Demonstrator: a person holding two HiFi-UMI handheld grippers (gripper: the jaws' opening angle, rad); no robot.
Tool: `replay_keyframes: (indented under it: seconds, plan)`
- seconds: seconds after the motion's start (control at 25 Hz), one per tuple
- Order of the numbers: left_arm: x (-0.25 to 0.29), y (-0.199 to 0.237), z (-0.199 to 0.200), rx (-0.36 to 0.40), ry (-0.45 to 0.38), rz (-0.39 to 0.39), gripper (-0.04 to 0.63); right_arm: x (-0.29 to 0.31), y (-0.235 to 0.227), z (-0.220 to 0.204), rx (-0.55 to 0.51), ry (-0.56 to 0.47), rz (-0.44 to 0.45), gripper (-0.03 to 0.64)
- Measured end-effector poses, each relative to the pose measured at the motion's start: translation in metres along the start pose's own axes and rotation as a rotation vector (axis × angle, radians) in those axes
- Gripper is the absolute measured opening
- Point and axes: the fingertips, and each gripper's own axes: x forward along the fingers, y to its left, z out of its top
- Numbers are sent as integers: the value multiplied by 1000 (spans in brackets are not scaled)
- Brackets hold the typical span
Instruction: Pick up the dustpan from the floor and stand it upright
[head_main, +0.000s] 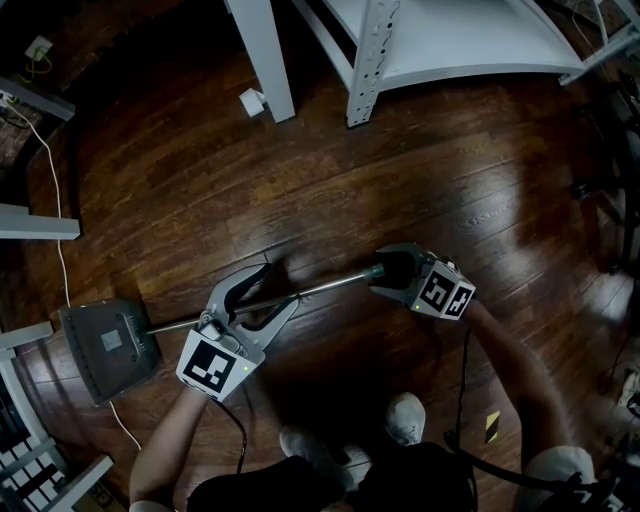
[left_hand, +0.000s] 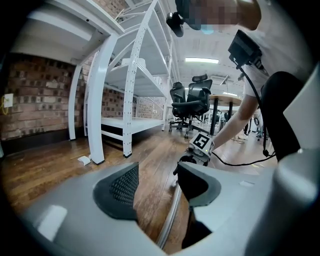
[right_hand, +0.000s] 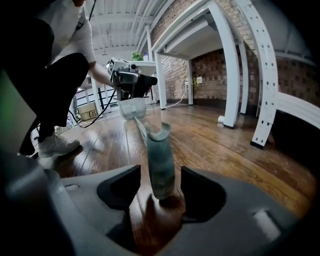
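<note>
The dustpan (head_main: 105, 345) lies on the dark wood floor at the left, its long metal handle (head_main: 320, 288) running out to the right. My left gripper (head_main: 280, 285) is shut on the pole a short way from the pan; in the left gripper view the pole (left_hand: 172, 210) runs low between the jaws (left_hand: 158, 170), against the right one. My right gripper (head_main: 380, 275) is at the handle's far end. The grey-green grip (right_hand: 160, 160) stands between its jaws (right_hand: 160, 172) with a gap on each side, so it is open.
White shelving legs (head_main: 365, 60) stand on the floor at the back, with a small white block (head_main: 252, 102) beside one. A white cable (head_main: 55, 200) trails along the left. The person's shoes (head_main: 405, 415) are just behind the handle. Office chairs (left_hand: 192, 102) stand far off.
</note>
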Motion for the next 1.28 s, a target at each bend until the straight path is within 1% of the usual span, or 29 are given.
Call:
replay_keyframes:
  seconds: [0.16, 0.2, 0.44, 0.56, 0.64, 0.76, 0.84, 0.88, 1.0, 1.12, 1.28]
  plan:
    - [-3, 3, -2, -3, 8, 11, 249, -3, -5, 7, -9, -12, 1, 141]
    - [-3, 4, -2, -6, 6, 14, 247, -4, -6, 8, -10, -13, 2, 127]
    - [-7, 7, 4, 2, -7, 31, 245, -11, -2, 18, -27, -6, 32, 126]
    - [-12, 10, 20, 0, -27, 51, 244, -21, -5, 28, -38, 18, 34, 126]
    - [-21, 11, 36, -27, -37, 71, 244, -36, -6, 43, -40, 40, 32, 126]
    - [-43, 16, 68, -98, -41, 117, 241, -66, -2, 75, -39, 93, 8, 126]
    - [-61, 17, 92, -150, -32, 159, 239, -90, 5, 100, -34, 134, -19, 126]
    - [-70, 14, 105, -164, -25, 175, 239, -103, 10, 114, -30, 144, -24, 126]
    - [-97, -7, 154, -160, -26, 186, 239, -148, 28, 159, -24, 154, -34, 126]
    - [-122, -40, 220, -152, -47, 152, 239, -198, 32, 208, -44, 190, -94, 126]
    - [-160, -80, 294, -95, -4, 117, 239, -251, 28, 285, -96, 232, -173, 126]
